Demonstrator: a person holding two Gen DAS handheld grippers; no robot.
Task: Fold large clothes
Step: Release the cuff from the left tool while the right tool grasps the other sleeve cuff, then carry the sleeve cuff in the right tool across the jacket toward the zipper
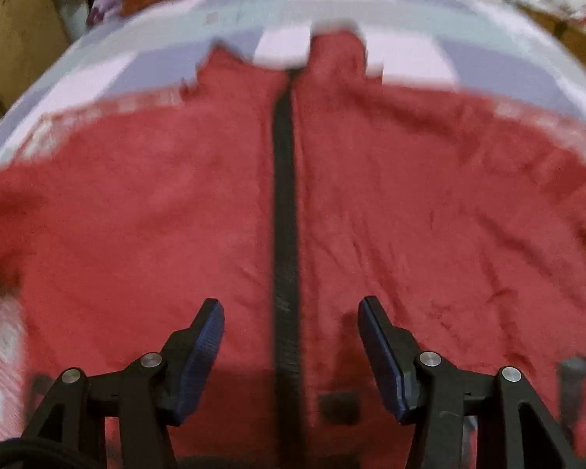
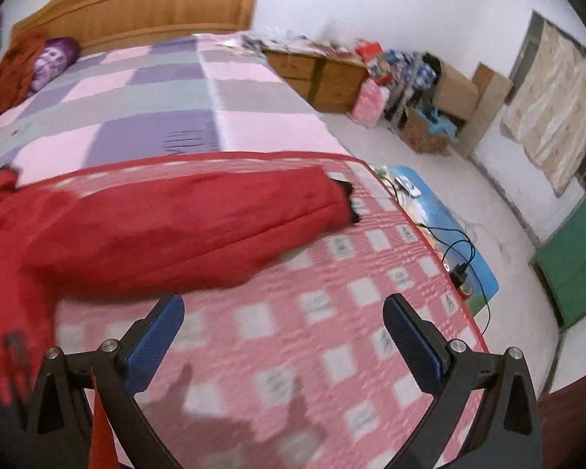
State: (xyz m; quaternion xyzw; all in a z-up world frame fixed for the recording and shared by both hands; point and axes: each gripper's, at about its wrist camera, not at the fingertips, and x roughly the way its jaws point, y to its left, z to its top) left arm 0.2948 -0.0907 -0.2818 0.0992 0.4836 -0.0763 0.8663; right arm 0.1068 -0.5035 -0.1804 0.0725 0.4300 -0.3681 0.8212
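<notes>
A large red jacket [image 1: 175, 215] with a black zipper [image 1: 285, 211] down its middle lies spread flat, front up, on the bed. My left gripper [image 1: 291, 308] is open and empty, hovering over the jacket's lower part astride the zipper. In the right wrist view one red sleeve [image 2: 199, 219] stretches out to the right with a black cuff [image 2: 349, 199]. My right gripper [image 2: 283, 306] is open and empty, above the pink checked blanket [image 2: 332, 312] just below that sleeve.
The bed has a purple, pink and grey checked sheet [image 2: 144, 90] and a wooden headboard [image 2: 144, 8]. An orange cloth and purple pillow [image 2: 39, 62] lie near the head. A blue mat with cables [image 2: 445, 234], boxes [image 2: 449, 109] and a cabinet [image 2: 324, 74] are on the floor to the right.
</notes>
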